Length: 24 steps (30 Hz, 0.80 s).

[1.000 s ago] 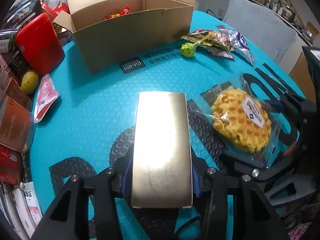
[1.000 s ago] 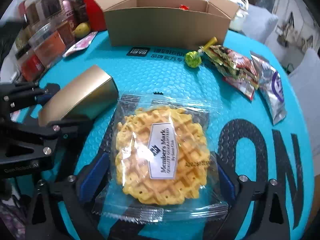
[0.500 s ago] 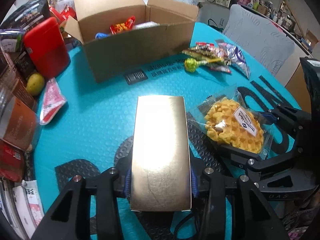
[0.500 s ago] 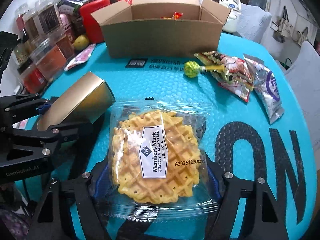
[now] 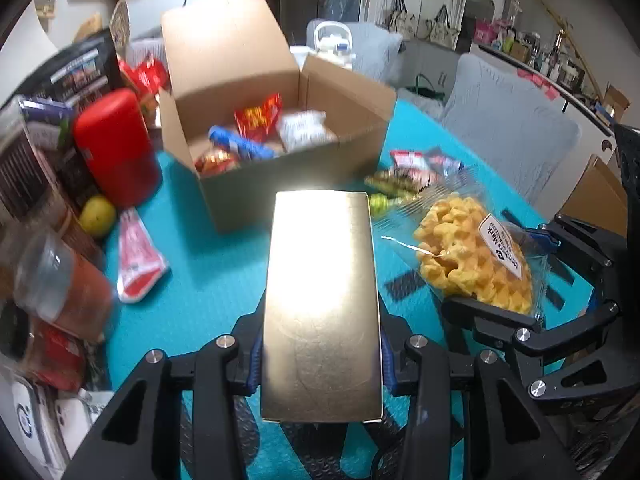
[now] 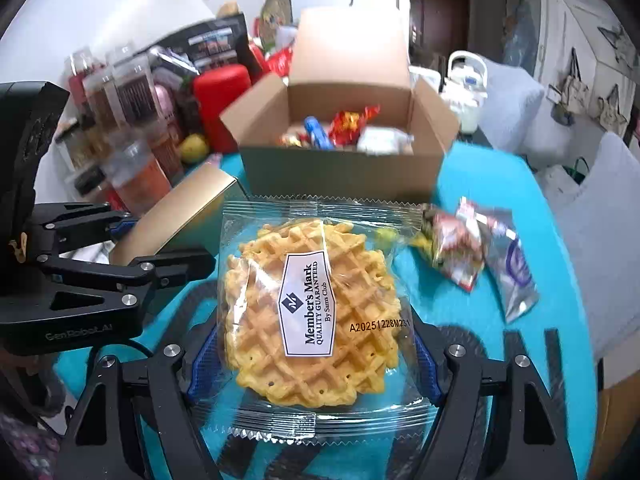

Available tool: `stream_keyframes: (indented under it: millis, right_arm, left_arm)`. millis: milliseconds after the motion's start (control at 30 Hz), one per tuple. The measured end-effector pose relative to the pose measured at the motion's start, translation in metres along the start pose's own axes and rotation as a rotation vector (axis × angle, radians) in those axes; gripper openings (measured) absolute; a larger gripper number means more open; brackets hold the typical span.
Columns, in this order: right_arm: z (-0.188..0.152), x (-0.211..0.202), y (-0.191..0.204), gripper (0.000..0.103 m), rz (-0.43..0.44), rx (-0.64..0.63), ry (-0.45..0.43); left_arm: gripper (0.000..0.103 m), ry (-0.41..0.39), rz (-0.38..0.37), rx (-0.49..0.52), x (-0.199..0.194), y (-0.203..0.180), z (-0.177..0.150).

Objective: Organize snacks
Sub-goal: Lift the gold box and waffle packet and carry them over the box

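Leftmost, left gripper (image 5: pixel 320 364) clamped on a gold box (image 5: pixel 322 304) above the teal table (image 5: pixel 200 276), right gripper (image 6: pixel 312 364) clamped on a wrapped waffle (image 6: pixel 312 312), open cardboard box (image 6: pixel 344 168) of snacks beyond, loose snack packets (image 6: pixel 476 252) far right.

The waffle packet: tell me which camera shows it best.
The right wrist view. There the waffle packet faces the lens flat, label readable, held in the right gripper. The left wrist view shows it only off to the side, at an angle and partly blurred.
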State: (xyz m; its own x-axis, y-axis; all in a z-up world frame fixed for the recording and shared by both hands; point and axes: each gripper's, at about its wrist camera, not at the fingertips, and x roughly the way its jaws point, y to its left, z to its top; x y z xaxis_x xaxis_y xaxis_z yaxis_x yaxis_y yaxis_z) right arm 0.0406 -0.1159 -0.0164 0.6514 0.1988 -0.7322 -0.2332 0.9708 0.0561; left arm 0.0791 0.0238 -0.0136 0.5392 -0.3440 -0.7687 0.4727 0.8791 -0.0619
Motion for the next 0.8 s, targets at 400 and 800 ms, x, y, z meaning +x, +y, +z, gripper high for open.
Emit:
stream_keyframes:
  millis: [400,800]
  right_arm:
    - [0.057,-0.028,-0.014,0.078,0.0,-0.035,-0.128]
    - [0.121,-0.013,-0.035,0.078,0.004,-0.067,-0.199]
  left_arm:
    - [0.043,-0.137,0.021,0.016,-0.029,-0.001,0.048]
    - [0.043,-0.202,0.057,0.014,-0.016,0.01,0.108]
